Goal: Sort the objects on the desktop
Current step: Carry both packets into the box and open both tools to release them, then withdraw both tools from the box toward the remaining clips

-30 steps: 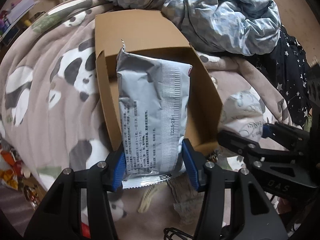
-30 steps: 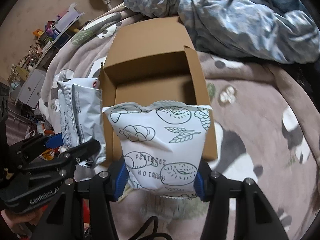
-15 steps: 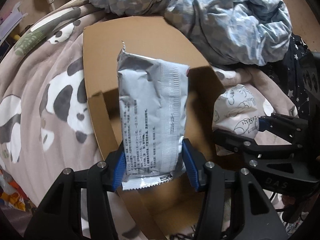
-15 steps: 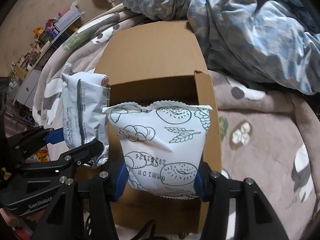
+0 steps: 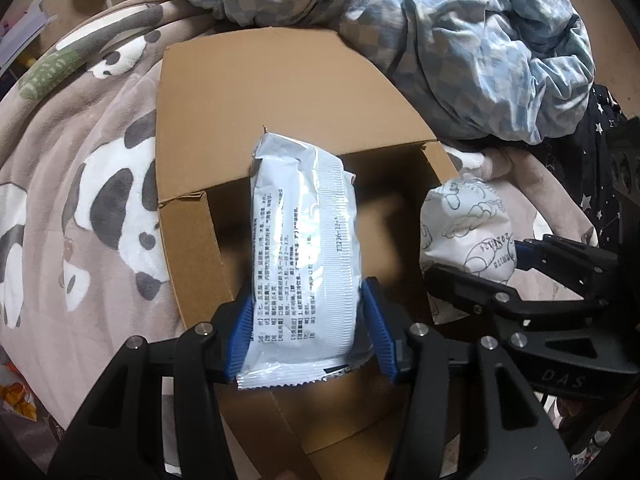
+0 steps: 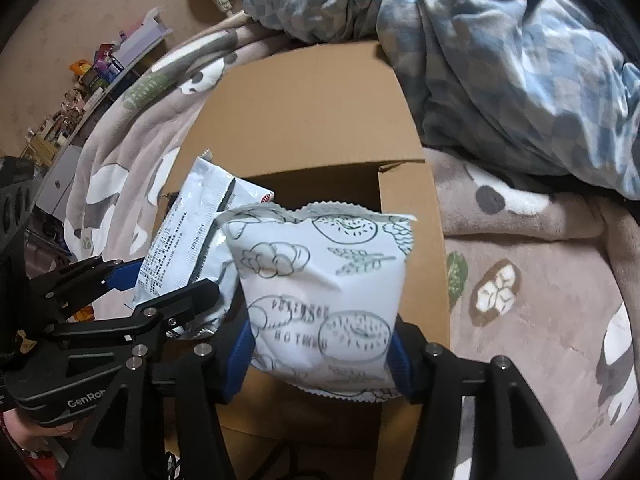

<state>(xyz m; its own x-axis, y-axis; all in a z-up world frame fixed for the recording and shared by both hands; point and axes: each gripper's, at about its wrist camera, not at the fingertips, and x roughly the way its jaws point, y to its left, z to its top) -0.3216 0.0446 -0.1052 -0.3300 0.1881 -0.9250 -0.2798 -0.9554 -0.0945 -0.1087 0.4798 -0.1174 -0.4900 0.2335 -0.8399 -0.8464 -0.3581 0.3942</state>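
The silver packet [image 5: 304,248] and bread pouch [image 6: 324,296] are hanging pinched in the left gripper [image 5: 306,334] and right gripper [image 6: 320,354] over the cardboard box [image 5: 280,104], risking colliding if released together.

I see the bed's panda blanket [image 5: 100,184] carrying an open cardboard box [image 5: 260,92] and a crumpled blue checked duvet [image 6: 500,52].

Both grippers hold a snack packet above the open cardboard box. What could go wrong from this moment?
1. The silver foil packet in the left gripper and the white bread-print packet in the right gripper hang close together, so they may collide on release.
2. The brown cardboard box sits on a soft panda blanket and may tip.
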